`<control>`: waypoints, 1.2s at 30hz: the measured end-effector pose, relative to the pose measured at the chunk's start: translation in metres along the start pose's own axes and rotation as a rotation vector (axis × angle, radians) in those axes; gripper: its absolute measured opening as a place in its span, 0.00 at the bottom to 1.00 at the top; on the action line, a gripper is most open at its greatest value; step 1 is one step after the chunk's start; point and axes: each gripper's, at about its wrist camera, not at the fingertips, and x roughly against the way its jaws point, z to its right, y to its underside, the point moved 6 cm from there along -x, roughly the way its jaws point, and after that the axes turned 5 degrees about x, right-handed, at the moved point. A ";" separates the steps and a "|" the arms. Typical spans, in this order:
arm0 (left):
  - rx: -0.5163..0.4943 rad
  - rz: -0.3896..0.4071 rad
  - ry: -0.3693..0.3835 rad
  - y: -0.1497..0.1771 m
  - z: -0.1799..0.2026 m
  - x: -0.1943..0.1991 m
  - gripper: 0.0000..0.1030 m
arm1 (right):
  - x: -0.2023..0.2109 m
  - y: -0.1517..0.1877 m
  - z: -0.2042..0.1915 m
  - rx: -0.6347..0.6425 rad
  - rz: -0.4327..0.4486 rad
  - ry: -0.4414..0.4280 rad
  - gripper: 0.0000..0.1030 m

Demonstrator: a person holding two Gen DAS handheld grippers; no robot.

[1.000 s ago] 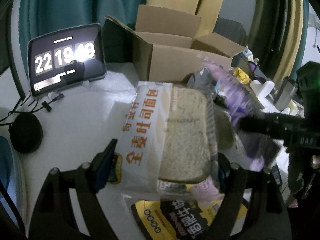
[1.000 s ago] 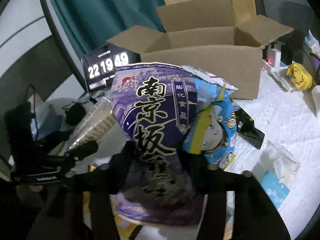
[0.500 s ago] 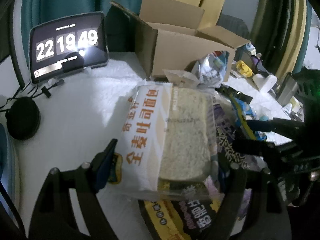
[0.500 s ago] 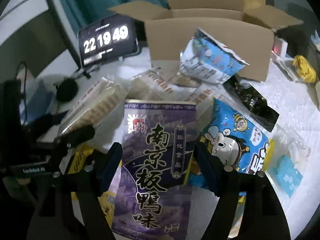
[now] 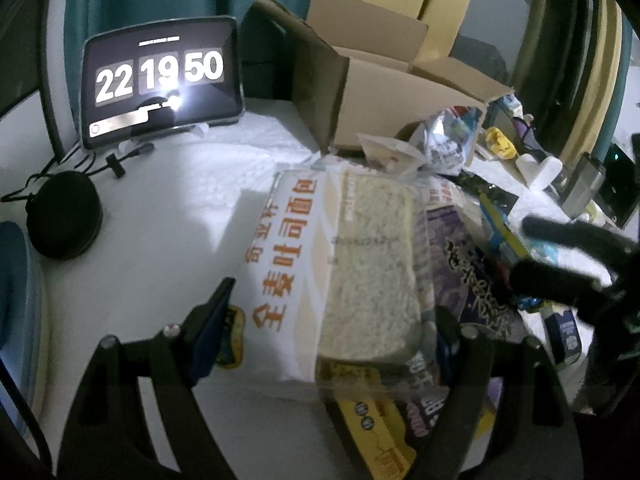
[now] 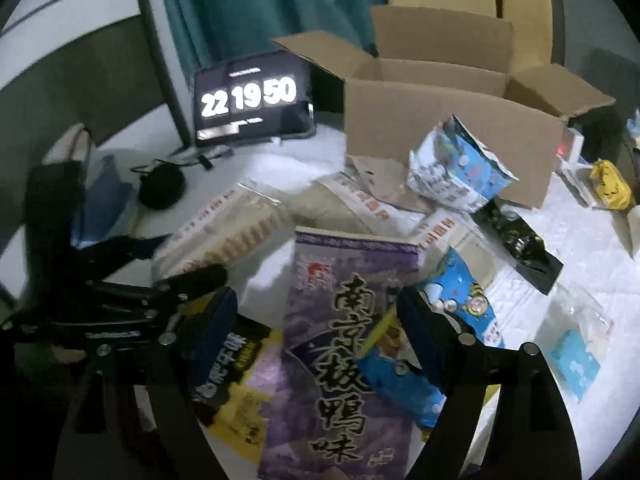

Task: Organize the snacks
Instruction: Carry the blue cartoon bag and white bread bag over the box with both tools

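A clock tablet (image 6: 252, 100) reading 22 19 50 stands beside the open cardboard box (image 6: 444, 128) on the desk (image 5: 160, 220). Left tool (image 5: 328, 320) grips the bread bag (image 5: 332, 268); right tool (image 6: 316, 324) spread apart over the flat-lying purple snack bag (image 6: 344, 340).

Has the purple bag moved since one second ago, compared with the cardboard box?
Yes. The purple bag was raised before the cardboard box; now it lies low on the pile, below the box, between the open right tongs.
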 end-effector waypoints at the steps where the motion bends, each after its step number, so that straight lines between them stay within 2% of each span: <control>1: 0.001 0.001 0.000 0.000 -0.001 0.000 0.80 | 0.002 -0.002 0.000 0.013 0.011 0.026 0.82; 3: 0.006 0.007 0.003 -0.001 -0.003 0.002 0.80 | 0.009 -0.008 0.009 0.013 0.037 0.107 0.82; 7: -0.001 0.015 0.007 -0.001 -0.001 0.004 0.80 | 0.001 0.003 0.041 -0.046 -0.049 0.205 0.82; 10: -0.001 0.016 0.005 -0.002 0.000 0.004 0.80 | -0.016 0.020 0.053 -0.076 -0.143 0.219 0.82; 12: -0.003 0.017 0.003 -0.002 0.001 0.005 0.80 | -0.024 0.031 0.058 -0.102 -0.171 0.227 0.82; 15: -0.005 0.019 0.003 -0.004 0.002 0.005 0.80 | -0.030 0.033 0.063 -0.076 -0.163 0.273 0.82; 16: -0.005 0.020 0.003 -0.006 0.003 0.006 0.80 | -0.029 0.032 0.065 -0.079 -0.156 0.269 0.79; 18: -0.006 0.026 0.002 -0.009 0.005 0.007 0.80 | -0.026 0.028 0.069 -0.080 -0.136 0.258 0.56; 19: -0.009 0.032 0.002 -0.011 0.007 0.009 0.80 | -0.024 0.026 0.071 -0.075 -0.129 0.262 0.36; 20: -0.014 0.038 0.002 -0.014 0.009 0.010 0.80 | -0.021 0.022 0.072 -0.073 -0.118 0.259 0.26; 23: -0.030 0.053 0.001 -0.023 0.017 0.014 0.80 | -0.010 0.016 0.077 -0.088 -0.088 0.236 0.17; 26: -0.050 0.072 0.002 -0.035 0.026 0.017 0.80 | 0.002 0.005 0.079 -0.098 -0.042 0.211 0.13; 36: -0.099 0.126 -0.005 -0.077 0.059 0.020 0.80 | 0.053 -0.047 0.089 -0.074 0.118 0.173 0.09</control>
